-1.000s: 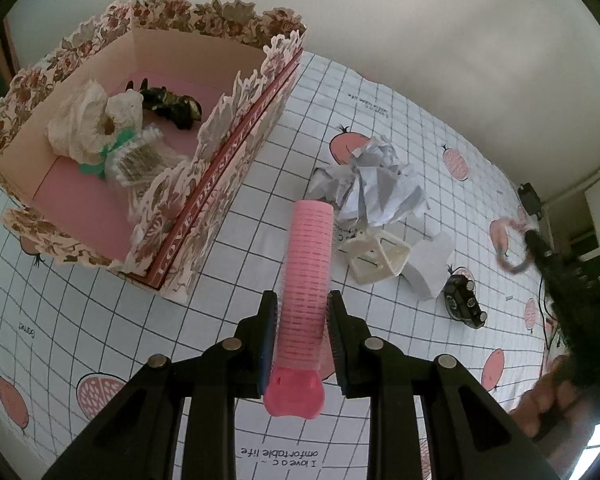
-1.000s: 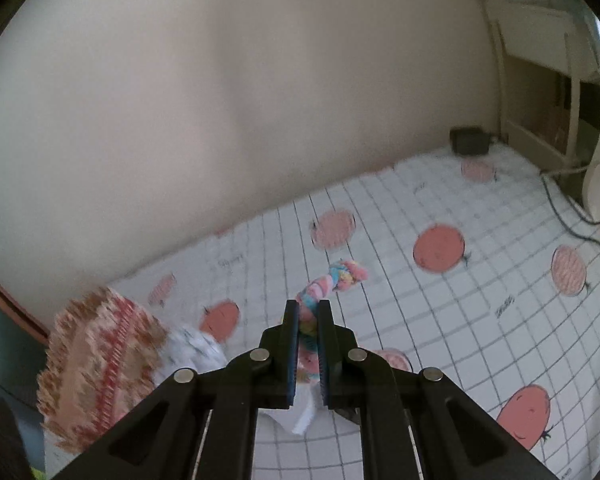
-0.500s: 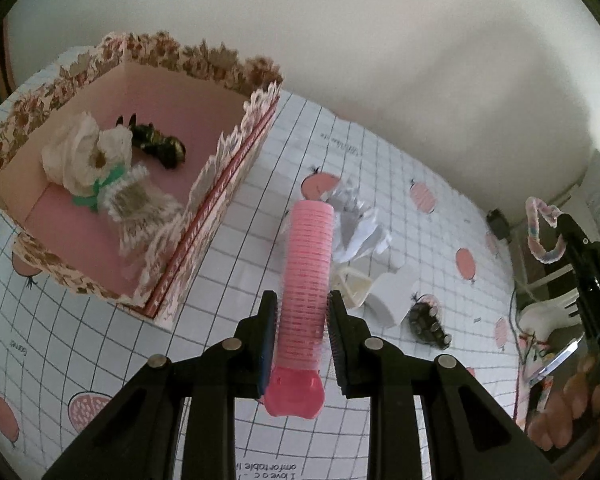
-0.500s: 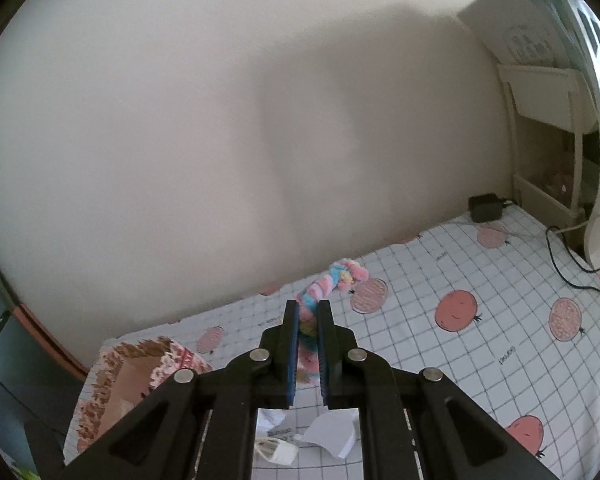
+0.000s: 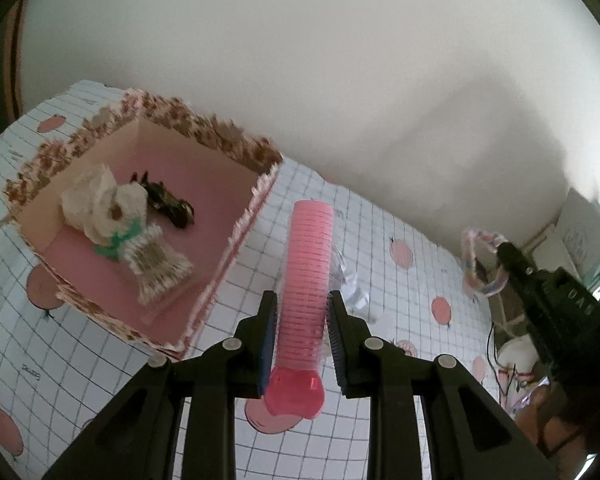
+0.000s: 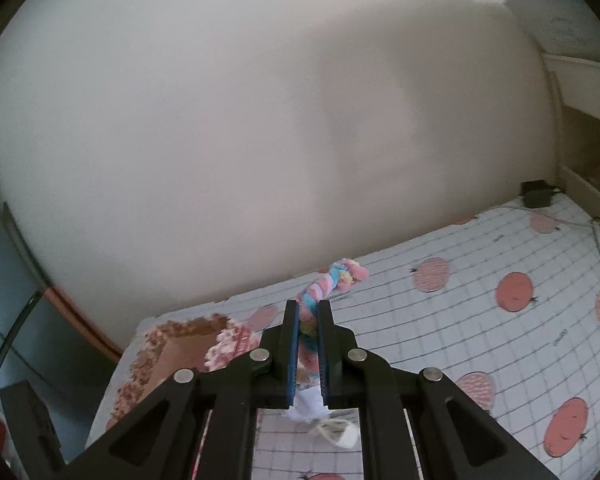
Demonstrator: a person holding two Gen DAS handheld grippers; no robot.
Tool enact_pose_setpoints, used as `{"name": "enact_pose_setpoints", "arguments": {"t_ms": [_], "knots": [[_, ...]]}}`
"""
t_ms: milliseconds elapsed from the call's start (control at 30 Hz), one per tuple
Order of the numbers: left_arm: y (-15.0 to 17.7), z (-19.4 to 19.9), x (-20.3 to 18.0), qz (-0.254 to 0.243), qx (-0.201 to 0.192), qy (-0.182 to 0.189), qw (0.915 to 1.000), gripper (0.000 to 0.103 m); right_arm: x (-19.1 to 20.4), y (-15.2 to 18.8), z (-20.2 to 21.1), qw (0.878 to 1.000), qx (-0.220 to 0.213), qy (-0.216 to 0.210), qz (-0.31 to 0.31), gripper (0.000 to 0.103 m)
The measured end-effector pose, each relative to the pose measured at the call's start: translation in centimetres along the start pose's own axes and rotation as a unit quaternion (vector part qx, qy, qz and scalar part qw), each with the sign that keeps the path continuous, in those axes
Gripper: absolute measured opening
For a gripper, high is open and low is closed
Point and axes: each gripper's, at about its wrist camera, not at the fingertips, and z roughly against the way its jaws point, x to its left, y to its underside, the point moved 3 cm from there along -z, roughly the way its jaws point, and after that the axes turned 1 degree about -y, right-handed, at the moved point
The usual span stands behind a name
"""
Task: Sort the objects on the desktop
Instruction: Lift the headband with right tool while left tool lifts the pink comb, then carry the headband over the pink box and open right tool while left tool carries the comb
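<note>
— What have I got in the left gripper [image 5: 302, 310]?

— I see its fingers pinching the pink hair roller [image 5: 306, 276] low on its length, so the ribbed tube stands out ahead of the tips and the flat pink cap sits at the near end. It hangs above the tablecloth [image 5: 396, 284], just right of the floral box [image 5: 236, 148].

— And the box itself?

— It sits toward the left edge of the tablecloth, near the wall. On its pink floor I make out a cream fabric flower [image 5: 104, 204], a fringed piece with a green bow [image 5: 156, 260] touching it, and a dark hair clip [image 5: 170, 206] behind them.

— The right gripper [image 6: 308, 344]?

— Its fingers are pressed onto a pastel braided hair tie [image 6: 328, 284], which sticks out past the tips, lifted off the cloth. From the left camera I see the same loop [image 5: 480, 264] dangling at the right, well apart from the box.

— Anything underneath?

— White crumpled paper [image 6: 308, 404] shows between the right fingers, lying on the cloth below.
</note>
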Motion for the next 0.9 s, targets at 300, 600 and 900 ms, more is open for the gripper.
{"name": "enact_pose_setpoints", "arguments": {"t_ms": [300, 600, 900], "knots": [[-1.0, 1.6, 2.2, 0.027, -0.028, -0.002, 0.9992, 0.026, 3.7, 1.6, -0.8, 0.999, 0.018, -0.036, 0.025, 0.009], [-1.4, 2.5, 4.6, 0.056, -0.041, -0.001, 0.9976, 0.026, 6.5, 2.9, -1.2, 0.997, 0.036, -0.055, 0.047, 0.009], [-1.5, 3.5, 7.4, 0.097, -0.052, -0.003, 0.9939, 0.026, 9.0, 4.2, -1.8, 0.993, 0.056, -0.069, 0.072, 0.009]]}}
